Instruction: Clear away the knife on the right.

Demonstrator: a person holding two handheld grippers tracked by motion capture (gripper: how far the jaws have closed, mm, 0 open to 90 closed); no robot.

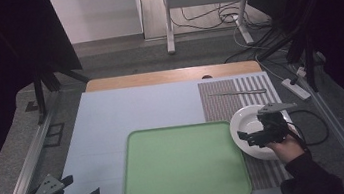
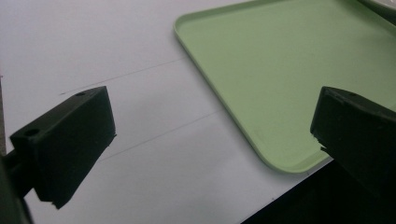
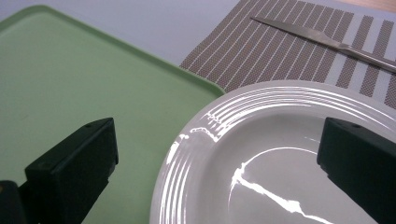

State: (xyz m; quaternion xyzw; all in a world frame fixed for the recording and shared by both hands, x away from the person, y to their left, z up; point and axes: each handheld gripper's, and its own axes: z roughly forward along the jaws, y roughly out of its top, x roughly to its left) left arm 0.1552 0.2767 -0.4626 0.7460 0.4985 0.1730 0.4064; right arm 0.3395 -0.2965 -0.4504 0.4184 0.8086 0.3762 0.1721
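Note:
A light green tray (image 1: 184,163) lies in the middle of the pale blue mat, near the front edge. To its right a white plate (image 1: 244,123) rests on a striped placemat (image 1: 221,103), its rim overlapping the tray's right edge. My right gripper (image 1: 252,138) hovers open over the plate (image 3: 280,154), jaws wide apart with nothing between them. A metal knife (image 1: 237,93) lies farther back on the placemat, and shows again as the knife (image 3: 322,39). My left gripper (image 1: 82,188) stands open at the front left corner, beside the tray (image 2: 280,70).
The pale blue mat (image 1: 131,107) covers most of the table, with a wooden strip (image 1: 172,75) at the far edge. Cables and a white power strip (image 1: 296,88) lie on the floor to the right. Dark curtains and frame legs stand behind.

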